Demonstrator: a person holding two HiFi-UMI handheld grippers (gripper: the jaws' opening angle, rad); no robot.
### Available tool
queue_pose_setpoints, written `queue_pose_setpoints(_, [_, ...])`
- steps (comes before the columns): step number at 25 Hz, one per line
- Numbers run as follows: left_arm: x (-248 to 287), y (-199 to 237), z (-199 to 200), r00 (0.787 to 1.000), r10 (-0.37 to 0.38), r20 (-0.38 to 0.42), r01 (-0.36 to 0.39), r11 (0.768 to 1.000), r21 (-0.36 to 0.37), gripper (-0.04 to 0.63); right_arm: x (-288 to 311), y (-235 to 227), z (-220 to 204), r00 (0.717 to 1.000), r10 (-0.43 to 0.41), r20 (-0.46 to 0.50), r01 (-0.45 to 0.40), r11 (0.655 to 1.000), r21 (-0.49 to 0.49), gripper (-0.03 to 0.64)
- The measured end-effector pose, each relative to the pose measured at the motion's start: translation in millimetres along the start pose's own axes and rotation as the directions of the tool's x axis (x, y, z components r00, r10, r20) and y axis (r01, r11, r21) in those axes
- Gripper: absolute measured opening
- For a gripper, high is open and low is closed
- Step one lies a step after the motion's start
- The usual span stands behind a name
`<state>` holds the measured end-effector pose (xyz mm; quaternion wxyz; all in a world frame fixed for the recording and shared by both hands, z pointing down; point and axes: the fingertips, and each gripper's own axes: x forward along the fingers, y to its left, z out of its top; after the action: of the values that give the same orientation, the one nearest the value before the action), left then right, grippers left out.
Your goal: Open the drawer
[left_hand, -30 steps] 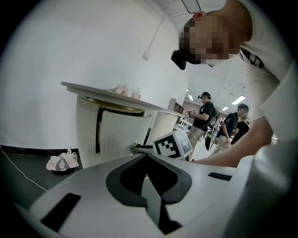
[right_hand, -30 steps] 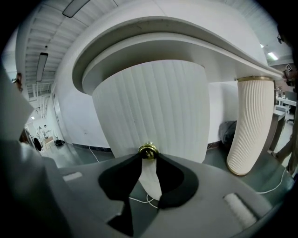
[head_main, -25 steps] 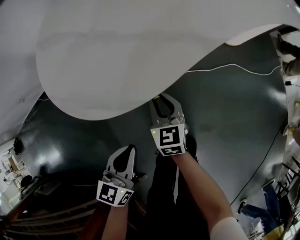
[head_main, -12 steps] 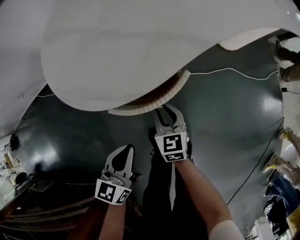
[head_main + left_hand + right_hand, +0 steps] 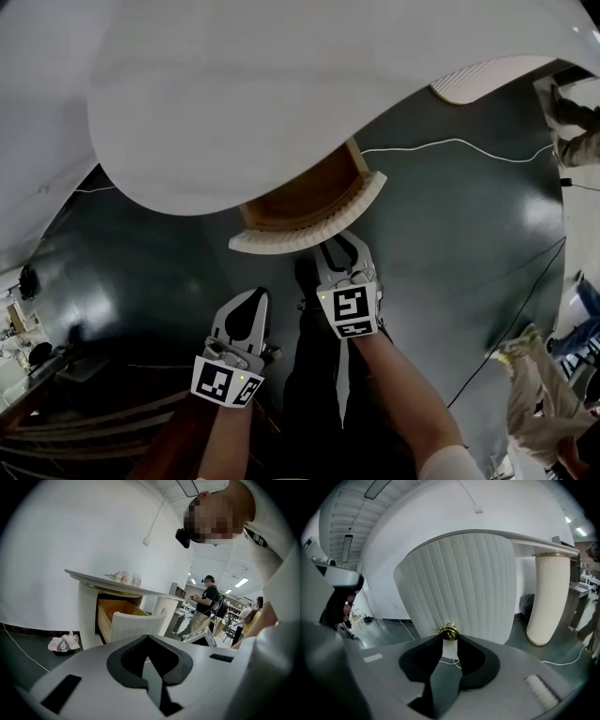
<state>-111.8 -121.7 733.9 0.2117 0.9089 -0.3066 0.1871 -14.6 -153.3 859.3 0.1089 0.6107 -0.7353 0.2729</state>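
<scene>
The drawer (image 5: 307, 225) sits partly out from under the round white surface (image 5: 281, 94), and its wooden inside shows. The right tool (image 5: 337, 246) is clamped on the small brass knob (image 5: 449, 632) at the middle of the ribbed front, jaws narrowed around it. That knob is the only handhold the curved front offers, so the pull has to run straight through it. I'd say there is travel left.

The left tool (image 5: 251, 302) hangs lower, near the person's legs, with its jaws together on nothing, well clear of the drawer's path.

A white cable (image 5: 450, 142) trails over the dark floor (image 5: 450, 244), and a ribbed pedestal (image 5: 546, 597) stands off to one side. A crumpled bundle (image 5: 63, 642) lies by the wall, and other people (image 5: 206, 602) stand farther off. Nothing blocks the drawer except the puller's own body behind it.
</scene>
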Motion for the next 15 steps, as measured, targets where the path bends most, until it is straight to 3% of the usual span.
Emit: queue_pose_setpoints(15, [-15.6,-19.6,0.0,1.000,0.008,0.000,-0.008,1.000,0.008,0.006,-41.7,8.1,-30.5,0.999,-0.014,-0.038,0.016,0.999,0.039,0.109])
